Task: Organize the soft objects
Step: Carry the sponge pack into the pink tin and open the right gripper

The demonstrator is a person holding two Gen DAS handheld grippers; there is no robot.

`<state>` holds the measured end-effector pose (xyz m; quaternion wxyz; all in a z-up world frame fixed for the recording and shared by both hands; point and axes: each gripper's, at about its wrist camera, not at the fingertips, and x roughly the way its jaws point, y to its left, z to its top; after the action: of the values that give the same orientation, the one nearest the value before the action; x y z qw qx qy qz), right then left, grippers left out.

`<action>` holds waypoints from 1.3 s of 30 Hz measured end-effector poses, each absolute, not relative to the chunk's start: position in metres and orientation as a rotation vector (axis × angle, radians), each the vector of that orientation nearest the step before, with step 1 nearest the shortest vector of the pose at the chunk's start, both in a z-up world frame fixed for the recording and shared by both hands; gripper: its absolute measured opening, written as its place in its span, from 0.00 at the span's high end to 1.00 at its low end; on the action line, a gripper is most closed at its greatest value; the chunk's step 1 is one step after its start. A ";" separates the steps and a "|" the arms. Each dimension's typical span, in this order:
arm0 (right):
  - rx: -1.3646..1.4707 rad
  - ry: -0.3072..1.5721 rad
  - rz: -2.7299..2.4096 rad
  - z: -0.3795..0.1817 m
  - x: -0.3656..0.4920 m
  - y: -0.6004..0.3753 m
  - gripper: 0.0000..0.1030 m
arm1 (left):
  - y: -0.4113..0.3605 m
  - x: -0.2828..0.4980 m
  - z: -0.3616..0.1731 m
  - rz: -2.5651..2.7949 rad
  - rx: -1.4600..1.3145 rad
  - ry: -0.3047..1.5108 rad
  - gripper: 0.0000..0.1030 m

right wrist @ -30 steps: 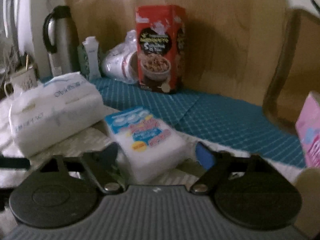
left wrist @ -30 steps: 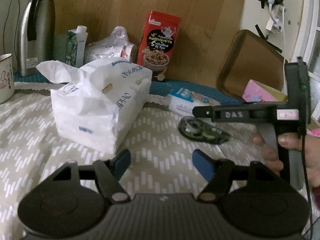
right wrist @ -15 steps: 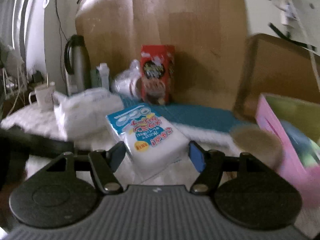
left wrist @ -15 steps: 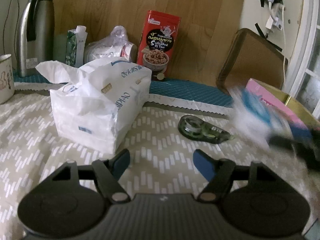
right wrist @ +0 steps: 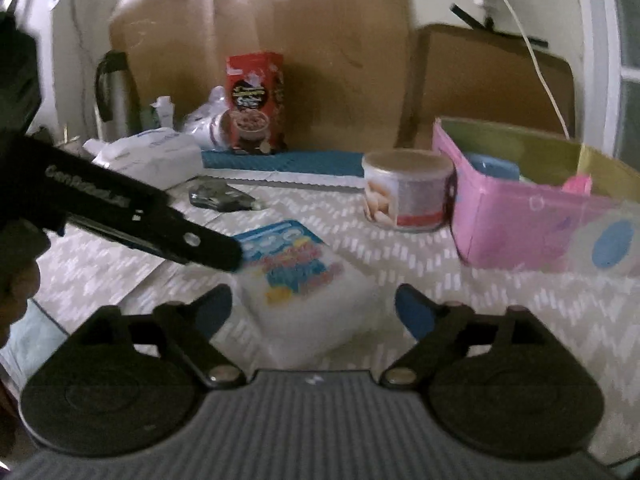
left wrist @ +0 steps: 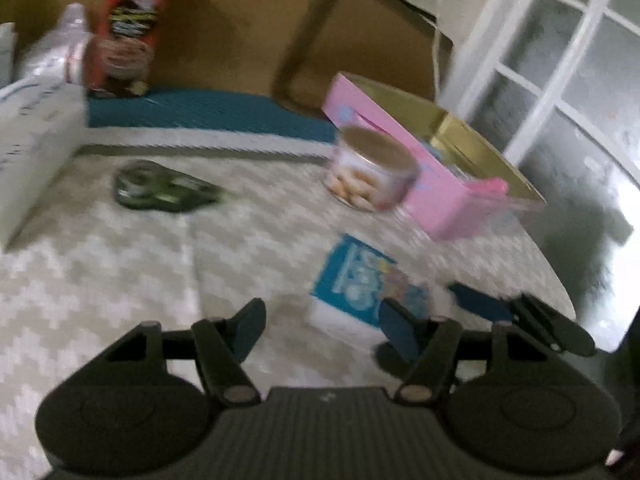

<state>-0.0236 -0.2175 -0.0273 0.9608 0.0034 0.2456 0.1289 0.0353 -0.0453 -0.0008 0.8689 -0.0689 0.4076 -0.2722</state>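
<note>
Right wrist view: the right gripper (right wrist: 314,308) points across a table covered in a beige chevron cloth (right wrist: 480,312), its blue-padded jaws spread wide on either side of a white sponge pack (right wrist: 304,280) with a blue and multicoloured label. The pack lies between the jaws, but the blur makes it impossible to say whether the pads touch it or whether it rests on the cloth. The black body of the left gripper (right wrist: 212,246) reaches in from the left, and its tip overlaps the pack's near-left corner.

Left wrist view (heavily motion-blurred): the left gripper (left wrist: 324,328) has its jaws apart with nothing between them; the sponge pack (left wrist: 360,284) sits ahead and to the right, next to its right finger, and a second blue pad just beyond belongs to the right gripper (left wrist: 480,304).

Behind the pack stands a round snack tin (right wrist: 408,190) with a tan lid, just beside an open pink box (right wrist: 520,220) with gold inner walls. Farther left lie a dark green tape dispenser (right wrist: 218,196) and a white tissue pack (right wrist: 154,156); a red cereal box (right wrist: 254,104) and a steel thermos (right wrist: 114,96) stand at the back.
</note>
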 end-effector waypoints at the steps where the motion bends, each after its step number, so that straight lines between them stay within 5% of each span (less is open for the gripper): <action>1: -0.010 0.486 0.265 -0.028 -0.025 -0.217 0.11 | -0.050 0.035 -0.003 -0.572 -0.141 0.868 0.40; 3: -0.042 0.484 0.285 -0.029 -0.026 -0.218 0.15 | -0.058 0.039 -0.006 -0.577 -0.151 0.898 0.41; 4: -0.048 0.489 0.300 -0.031 -0.025 -0.218 0.33 | -0.060 0.041 -0.006 -0.579 -0.167 0.908 0.43; 7: -0.060 0.482 0.320 -0.036 -0.027 -0.220 0.36 | -0.075 0.043 0.006 -0.614 -0.171 0.904 0.48; 21: 0.009 0.177 0.025 0.026 -0.009 -0.332 0.34 | -0.241 0.091 0.083 -0.823 0.026 0.655 0.43; 23: 0.024 0.197 -0.016 0.025 0.009 -0.348 0.30 | -0.261 0.107 0.077 -0.767 0.043 0.640 0.28; 26: 0.032 0.267 -0.072 0.015 0.049 -0.364 0.14 | -0.279 0.127 0.059 -0.643 0.066 0.638 0.23; 30: 0.039 0.346 -0.131 -0.001 0.082 -0.381 0.14 | -0.264 0.130 0.049 -0.642 0.021 0.682 0.24; 37: 0.067 0.211 -0.136 0.001 0.028 -0.378 0.14 | -0.220 0.102 0.064 -0.690 -0.043 0.615 0.24; 39: 0.087 0.175 -0.137 0.005 0.011 -0.376 0.24 | -0.199 0.089 0.068 -0.705 -0.062 0.593 0.24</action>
<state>0.0114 -0.3762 0.0049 0.9929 0.0436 0.0874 -0.0686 0.0890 -0.1986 0.0681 0.8953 -0.0300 0.2860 -0.3402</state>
